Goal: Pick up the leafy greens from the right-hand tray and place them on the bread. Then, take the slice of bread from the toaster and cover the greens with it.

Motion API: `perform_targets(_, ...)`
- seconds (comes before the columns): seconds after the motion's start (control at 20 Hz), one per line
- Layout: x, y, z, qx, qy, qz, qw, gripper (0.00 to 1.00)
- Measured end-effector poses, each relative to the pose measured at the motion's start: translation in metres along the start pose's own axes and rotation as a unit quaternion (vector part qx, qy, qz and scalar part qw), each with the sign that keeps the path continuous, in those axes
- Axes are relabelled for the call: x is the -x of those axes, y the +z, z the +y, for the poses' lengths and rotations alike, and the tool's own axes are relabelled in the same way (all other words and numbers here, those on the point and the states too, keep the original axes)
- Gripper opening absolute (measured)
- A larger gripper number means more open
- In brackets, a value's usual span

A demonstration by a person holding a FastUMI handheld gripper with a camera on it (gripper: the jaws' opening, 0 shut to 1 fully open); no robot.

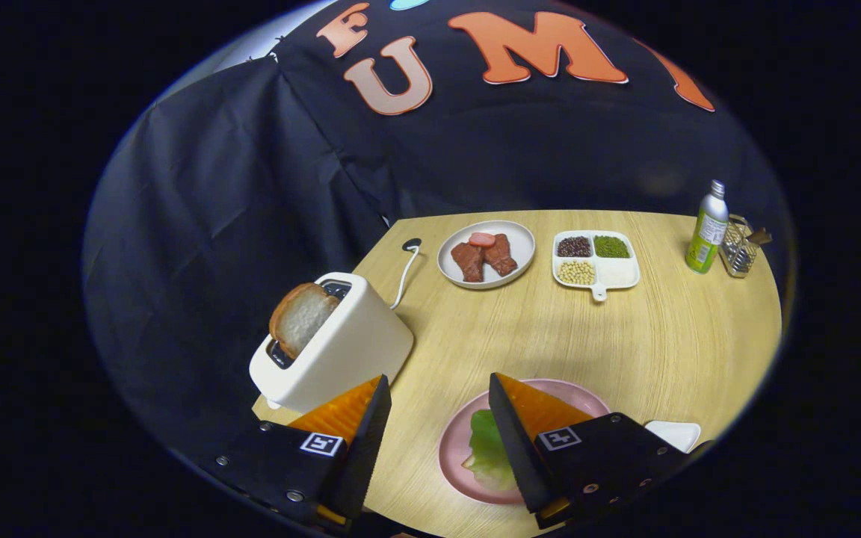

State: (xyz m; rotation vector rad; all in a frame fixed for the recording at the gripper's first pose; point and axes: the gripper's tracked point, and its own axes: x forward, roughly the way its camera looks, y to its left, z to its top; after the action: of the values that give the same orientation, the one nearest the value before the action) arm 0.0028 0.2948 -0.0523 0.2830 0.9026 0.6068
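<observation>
Gripper view has the fingers (438,396) spread wide and empty above the tabletop (625,344), greens (489,448) already lying on the pink plate (454,441) at five o'clock, so the next move, I judge, is toward the toaster's (341,351) bread slice (300,317) at ten o'clock.

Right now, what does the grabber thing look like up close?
The gripper has two wedge-shaped fingers that taper to points, with ribbed faces. Each sits on a black block held by small silver screws, and each block carries a square black-and-white marker sticker. No cables or sleeves are visible.
</observation>
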Motion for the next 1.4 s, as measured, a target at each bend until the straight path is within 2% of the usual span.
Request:
perform_targets(0.3, -0.012, 0.026, 0.057, 0.011, 0.029, 0.018, 0.999, 0.83)
perform_targets(0.45, -0.021, 0.039, 0.073, 0.017, 0.014, 0.021, 1.0, 0.87)
perform_targets(0.65, -0.036, 0.049, 0.107, 0.009, 0.031, 0.038, 0.999, 0.88)
perform_targets(0.9, -0.057, 0.053, 0.132, 0.015, 0.029, 0.061, 0.998, 0.88)
perform_targets(1.25, -0.093, 0.039, 0.147, 0.014, 0.019, 0.101, 0.995, 0.77)
perform_targets(1.4, -0.101, 0.041, 0.137, 0.031, -0.013, 0.107, 0.994, 0.7)
